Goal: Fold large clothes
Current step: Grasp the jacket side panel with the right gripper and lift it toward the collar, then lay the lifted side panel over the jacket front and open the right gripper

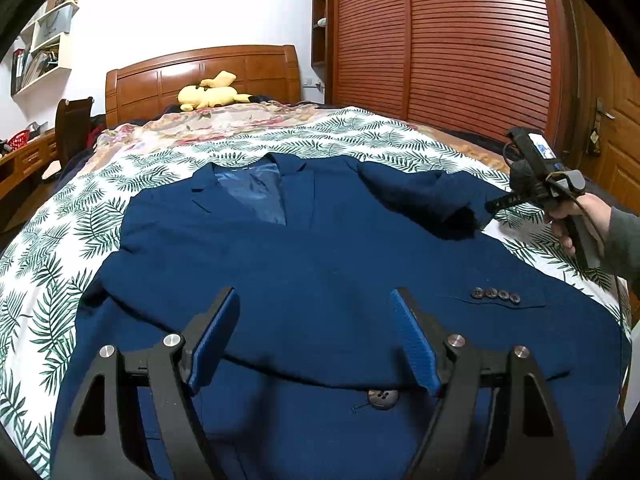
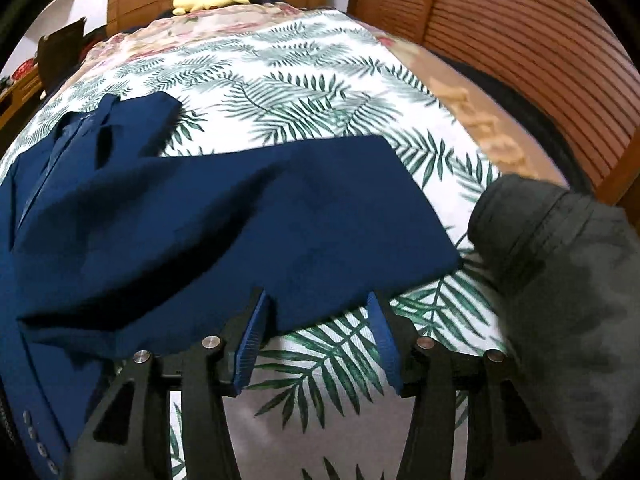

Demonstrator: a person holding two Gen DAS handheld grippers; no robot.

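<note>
A navy blue suit jacket (image 1: 320, 264) lies face up on the bed with its collar toward the headboard. One sleeve lies across its lower front, cuff buttons (image 1: 496, 295) to the right. My left gripper (image 1: 316, 300) is open, hovering over the jacket's lower front, empty. The other sleeve (image 2: 248, 216) is folded over near the shoulder. My right gripper (image 2: 316, 300) is open, its blue pads (image 2: 252, 332) either side of this sleeve's edge, not closed on it. The right gripper also shows in the left wrist view (image 1: 492, 205), beside that sleeve's end.
The bed has a white leaf-print cover (image 1: 52, 240) and a floral quilt (image 1: 224, 120). A yellow plush toy (image 1: 212, 94) lies by the wooden headboard. A slatted wardrobe (image 1: 460, 40) stands right. A desk and chair (image 1: 70, 128) stand left. A dark cloth (image 2: 568, 280) hangs at the right.
</note>
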